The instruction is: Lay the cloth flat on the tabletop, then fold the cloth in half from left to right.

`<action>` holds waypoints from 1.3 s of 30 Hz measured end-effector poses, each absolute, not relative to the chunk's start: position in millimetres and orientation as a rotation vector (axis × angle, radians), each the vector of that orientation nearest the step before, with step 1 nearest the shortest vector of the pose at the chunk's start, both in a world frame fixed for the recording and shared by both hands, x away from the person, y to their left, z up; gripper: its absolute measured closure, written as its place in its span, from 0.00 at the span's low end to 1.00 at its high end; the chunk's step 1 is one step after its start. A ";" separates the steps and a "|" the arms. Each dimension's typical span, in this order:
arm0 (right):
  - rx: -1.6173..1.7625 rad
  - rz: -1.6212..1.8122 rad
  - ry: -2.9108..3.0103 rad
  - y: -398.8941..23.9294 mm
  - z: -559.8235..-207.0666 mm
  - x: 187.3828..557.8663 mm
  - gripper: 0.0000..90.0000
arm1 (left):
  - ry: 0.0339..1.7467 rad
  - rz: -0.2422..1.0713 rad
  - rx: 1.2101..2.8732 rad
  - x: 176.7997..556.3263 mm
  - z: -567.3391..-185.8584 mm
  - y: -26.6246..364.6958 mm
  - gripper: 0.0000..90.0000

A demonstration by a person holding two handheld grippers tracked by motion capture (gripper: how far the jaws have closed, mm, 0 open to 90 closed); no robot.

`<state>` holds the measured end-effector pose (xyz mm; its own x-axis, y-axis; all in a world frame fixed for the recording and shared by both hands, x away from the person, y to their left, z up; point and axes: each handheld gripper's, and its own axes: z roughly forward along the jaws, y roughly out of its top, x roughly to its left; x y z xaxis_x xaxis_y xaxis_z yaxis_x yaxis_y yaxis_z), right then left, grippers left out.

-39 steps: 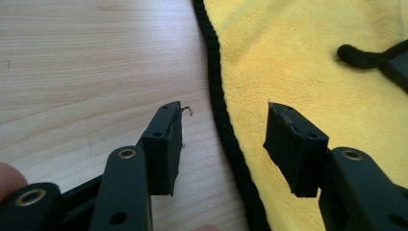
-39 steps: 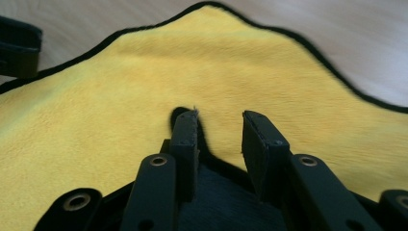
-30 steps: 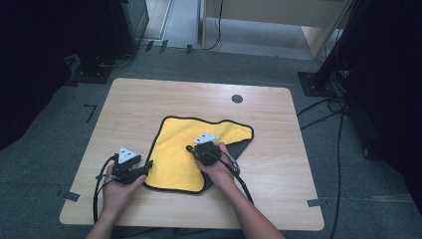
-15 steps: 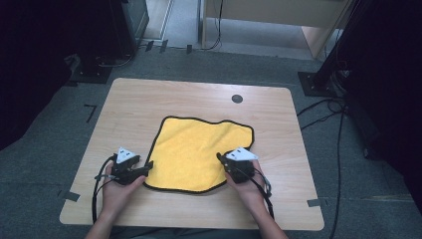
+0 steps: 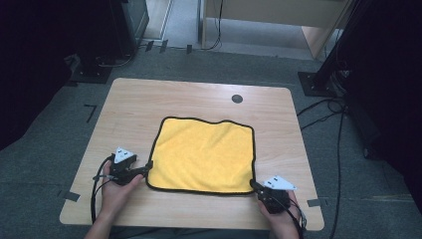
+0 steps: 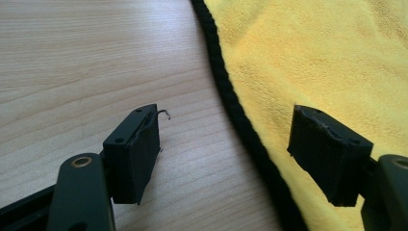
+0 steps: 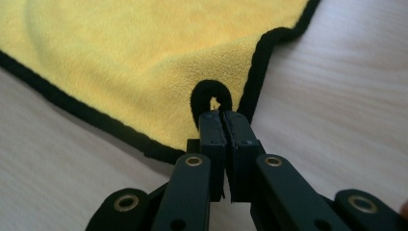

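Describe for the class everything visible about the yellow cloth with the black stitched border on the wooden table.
The yellow cloth with the black stitched border is a soft, fleecy-looking, roughly square towel, spread nearly flat on the light wooden table, its far edge slightly wavy. A small black loop sits at its near right corner. The right gripper is shut on that corner, lifting it a little. The left gripper is open at the near left corner, one jaw over wood, one over the cloth, straddling the border.
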<state>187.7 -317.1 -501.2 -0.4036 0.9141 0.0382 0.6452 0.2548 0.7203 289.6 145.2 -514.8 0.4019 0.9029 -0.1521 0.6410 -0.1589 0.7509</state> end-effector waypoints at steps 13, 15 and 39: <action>1.463 1.022 2.064 -342.2 -492.1 179.3 0.75 | 1.297 0.418 1.945 283.0 -514.7 139.1 0.30; 1.452 1.025 2.053 -340.6 -488.4 184.0 0.73 | 1.282 0.413 1.970 279.5 -514.7 136.3 0.30; 1.447 1.108 1.922 -310.6 -453.5 302.0 0.65 | 1.242 0.443 2.016 274.7 -516.0 130.8 0.26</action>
<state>302.0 -310.6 -453.5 -0.3193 0.9437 0.0867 0.5480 0.1092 0.8293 274.7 130.8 -516.0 0.4777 0.8752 -0.0762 0.6289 -0.2801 0.7252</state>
